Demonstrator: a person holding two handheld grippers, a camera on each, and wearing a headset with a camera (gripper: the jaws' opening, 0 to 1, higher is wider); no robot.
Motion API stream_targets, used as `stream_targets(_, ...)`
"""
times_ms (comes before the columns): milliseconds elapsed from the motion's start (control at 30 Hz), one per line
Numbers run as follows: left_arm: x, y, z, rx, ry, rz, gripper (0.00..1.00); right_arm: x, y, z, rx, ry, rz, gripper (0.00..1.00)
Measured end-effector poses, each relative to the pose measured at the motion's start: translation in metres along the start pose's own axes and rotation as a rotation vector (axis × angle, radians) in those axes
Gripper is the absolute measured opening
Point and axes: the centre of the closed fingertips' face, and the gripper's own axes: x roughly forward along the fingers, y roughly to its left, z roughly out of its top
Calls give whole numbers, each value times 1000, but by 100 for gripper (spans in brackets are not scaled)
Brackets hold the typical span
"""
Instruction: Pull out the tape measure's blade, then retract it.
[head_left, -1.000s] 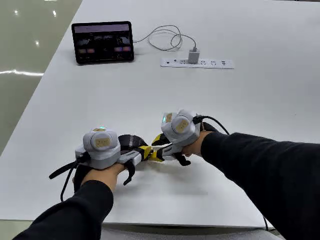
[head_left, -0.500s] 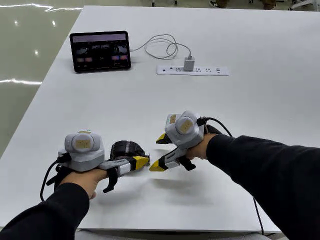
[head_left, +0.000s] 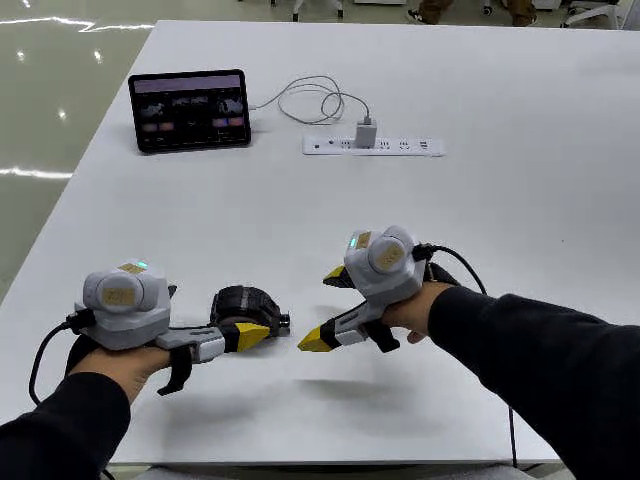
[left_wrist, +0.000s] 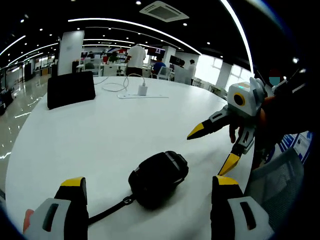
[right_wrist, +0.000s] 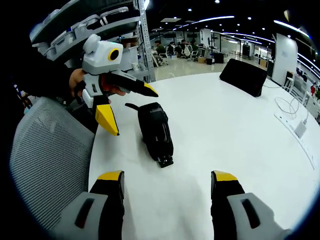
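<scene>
Head view has the left tool (head_left: 250, 322) low at about 8 o'clock, held in a hand (head_left: 125, 365), its jaws spread wide and gripping nothing. The one yellow tip that shows lies just beside the tape measure (head_left: 243, 303); I cannot tell whether it touches. The right tool (head_left: 326, 307) is at 3 o'clock from the tape measure and a little apart from it. Its jaws are also wide apart and empty, and its yellow tips point toward 9 o'clock.

Left gripper view looks along the left tool (left_wrist: 149, 182) and shows the tape measure (left_wrist: 159, 177), a black rounded case, lying flat on the white bench (left_wrist: 100, 130) in the gap between the two jaws. A black strap runs from the case toward 7 o'clock. The right tool (left_wrist: 210, 150) comes in from 3 o'clock, parted and off the case.

Right gripper view puts the tape measure (right_wrist: 156, 131) just ahead of the right tool (right_wrist: 167, 176), at 12 o'clock from the gap. A small tab on the near end of the case faces these jaws. The left tool (right_wrist: 132, 110) reaches in from 10 o'clock, and one yellow tip hangs beside the case. A grey mesh chair (right_wrist: 45, 170) stands at 8 o'clock.

Farther out in the head view, a dark tablet (head_left: 190, 108) stands on the bench at 11 o'clock. A white power strip (head_left: 372, 147) lies at 12 o'clock with a charger (head_left: 366, 133) plugged in. A looped white cable (head_left: 310, 98) runs from the charger to the tablet.
</scene>
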Motion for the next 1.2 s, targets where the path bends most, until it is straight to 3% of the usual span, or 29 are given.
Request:
stream_targets(33,0,-4,-3,-10,15,-29,100,-1,-2,-3,10,8,-7,68)
stream_targets(67,-1,-5,-2,-6,1,-34,100,-3,-3,-5,19,6,-13,68)
stream_targets(267,-8,-2,-5,49,-3,-34,100,-18,-10,-9,58,-28,-63,72)
stream_targets(400,-13,-1,-4,38,-18,-48,100,-27,-10,-14,79,-48,-81,76)
stream_targets(633,-17,2,-10,43,8,-51,100,-46,-14,-35,116,-48,-120,80)
stream_targets(733,-18,3,-11,61,3,-52,100,-56,-19,-42,148,-66,-148,81)
stream_targets(800,-18,4,-16,86,28,-49,100,-62,-22,-48,149,-63,-161,81)
stream_targets(1000,-21,0,-18,57,24,-84,100,-74,-21,-57,144,-65,-178,83)
stream_targets(1200,-24,7,-14,57,7,-66,100,-85,-20,-66,157,-78,-205,85)
